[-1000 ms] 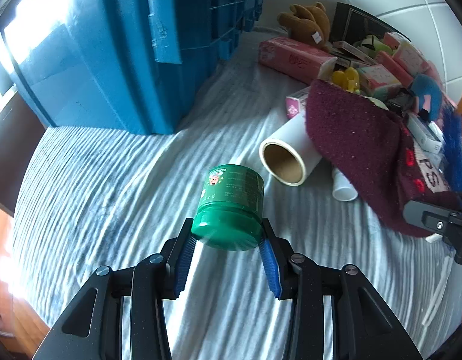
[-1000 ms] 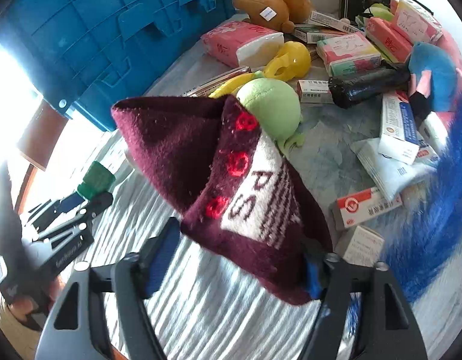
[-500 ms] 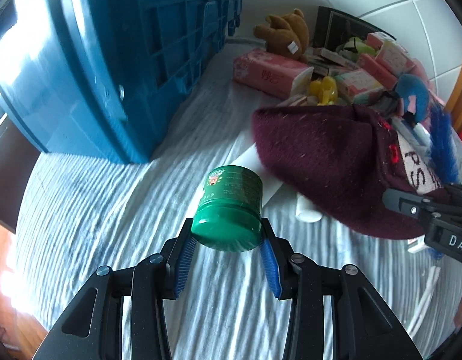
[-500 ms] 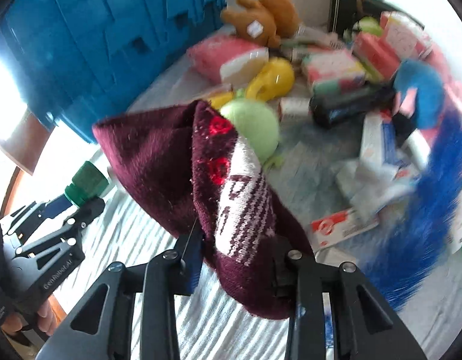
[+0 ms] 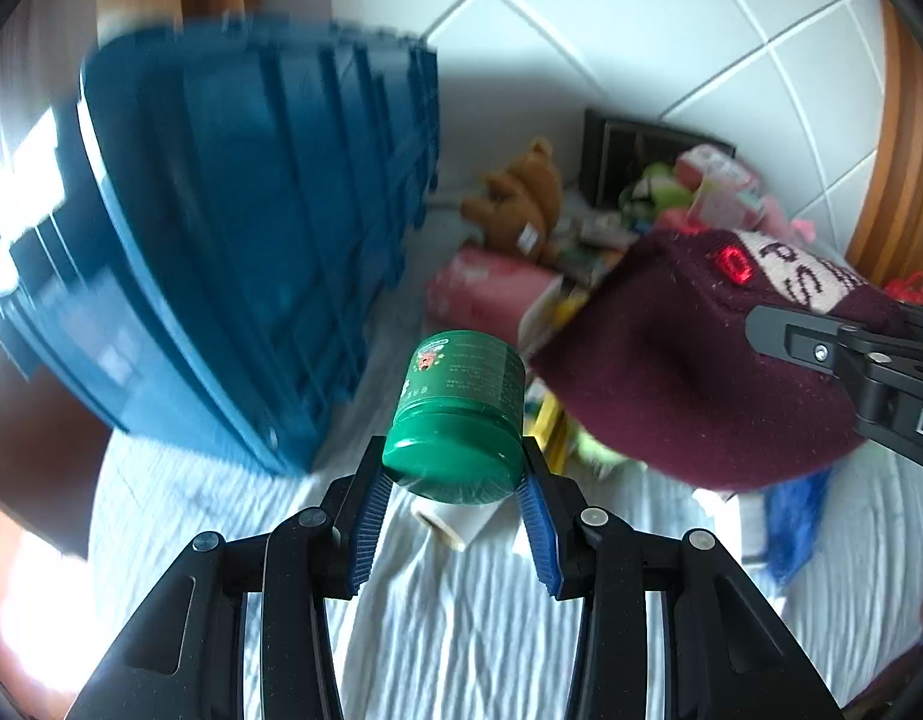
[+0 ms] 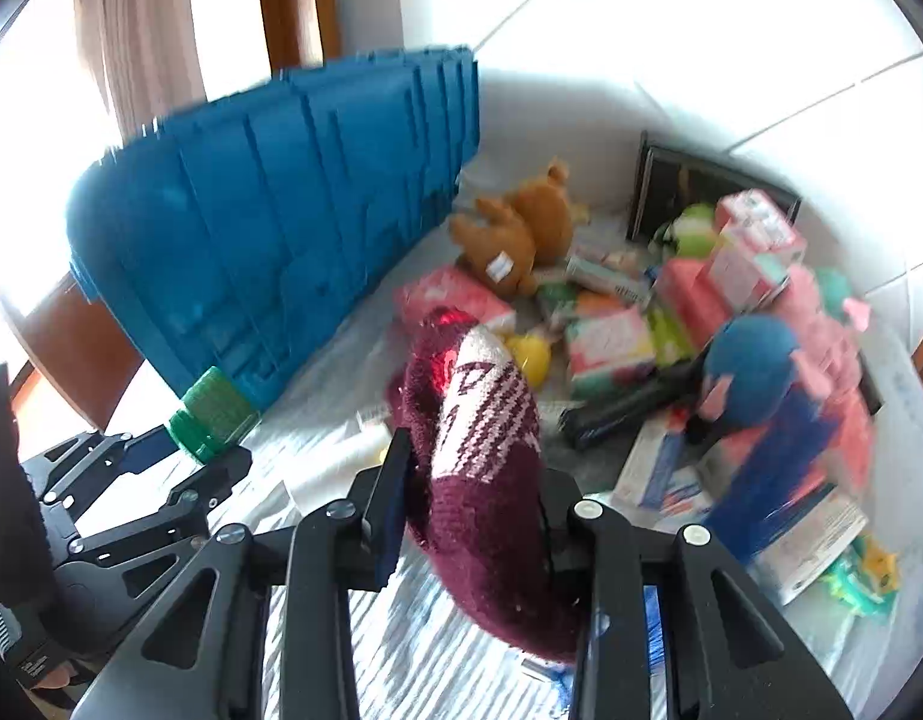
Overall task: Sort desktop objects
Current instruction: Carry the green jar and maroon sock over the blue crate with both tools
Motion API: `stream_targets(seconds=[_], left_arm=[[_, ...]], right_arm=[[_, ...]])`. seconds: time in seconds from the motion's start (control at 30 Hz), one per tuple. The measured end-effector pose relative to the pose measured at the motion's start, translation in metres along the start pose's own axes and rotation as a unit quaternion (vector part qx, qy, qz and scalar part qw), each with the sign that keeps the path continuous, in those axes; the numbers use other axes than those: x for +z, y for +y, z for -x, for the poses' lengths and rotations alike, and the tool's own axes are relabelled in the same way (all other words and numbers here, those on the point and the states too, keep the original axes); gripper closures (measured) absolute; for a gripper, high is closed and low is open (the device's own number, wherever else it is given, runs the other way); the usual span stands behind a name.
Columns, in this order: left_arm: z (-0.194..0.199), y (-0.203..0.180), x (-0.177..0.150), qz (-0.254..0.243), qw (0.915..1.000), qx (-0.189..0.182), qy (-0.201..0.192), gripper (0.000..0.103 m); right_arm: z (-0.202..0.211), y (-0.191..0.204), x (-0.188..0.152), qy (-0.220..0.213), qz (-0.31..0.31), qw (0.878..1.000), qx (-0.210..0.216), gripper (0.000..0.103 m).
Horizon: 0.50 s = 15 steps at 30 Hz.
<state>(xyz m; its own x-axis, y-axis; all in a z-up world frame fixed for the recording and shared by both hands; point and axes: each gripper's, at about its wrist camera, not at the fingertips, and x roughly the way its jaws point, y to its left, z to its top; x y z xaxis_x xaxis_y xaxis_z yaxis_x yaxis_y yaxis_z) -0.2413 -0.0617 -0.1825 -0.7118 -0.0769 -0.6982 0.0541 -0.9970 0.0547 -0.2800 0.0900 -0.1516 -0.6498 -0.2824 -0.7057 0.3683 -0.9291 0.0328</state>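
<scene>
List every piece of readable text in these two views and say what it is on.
"PS": partial white letters on the maroon knit hat, the rest folded away or blurred.
"D": start of white lettering on the right gripper body in the left wrist view, cut off at the frame edge.
Green jar label: a small picture and fine print, too small to read.
Plush bear tag and the boxes behind it: blurred, unreadable.

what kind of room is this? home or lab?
Most likely a home, not a lab. The surface is spread with a white crinkled cloth. Household clutter is heaped against a white tiled wall: a brown teddy bear and small packaged boxes, beside a big blue plastic crate.
</scene>
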Motion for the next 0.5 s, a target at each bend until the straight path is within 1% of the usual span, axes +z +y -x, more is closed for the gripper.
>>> stream_targets(seconds=[0.27, 0.37, 0.5], left_arm=[[0.046, -0.006, 0.042, -0.001, 0.9985, 0.007, -0.055, 0.062], [0.067, -0.002, 0.060, 0.003, 0.9961, 0.010, -0.087, 0.062], [0.094, 0.017, 0.087, 0.017, 0.9913, 0.016, -0.130, 0.062]], right_arm=[[0.050, -0.013, 0.039, -0.060, 0.014, 0.998, -0.015, 0.071], [0.069, -0.009, 0.057, -0.085, 0.027, 0.996, -0.015, 0.071], [0.093, 0.007, 0.091, -0.126, 0.045, 0.991, -0.016, 0.071]])
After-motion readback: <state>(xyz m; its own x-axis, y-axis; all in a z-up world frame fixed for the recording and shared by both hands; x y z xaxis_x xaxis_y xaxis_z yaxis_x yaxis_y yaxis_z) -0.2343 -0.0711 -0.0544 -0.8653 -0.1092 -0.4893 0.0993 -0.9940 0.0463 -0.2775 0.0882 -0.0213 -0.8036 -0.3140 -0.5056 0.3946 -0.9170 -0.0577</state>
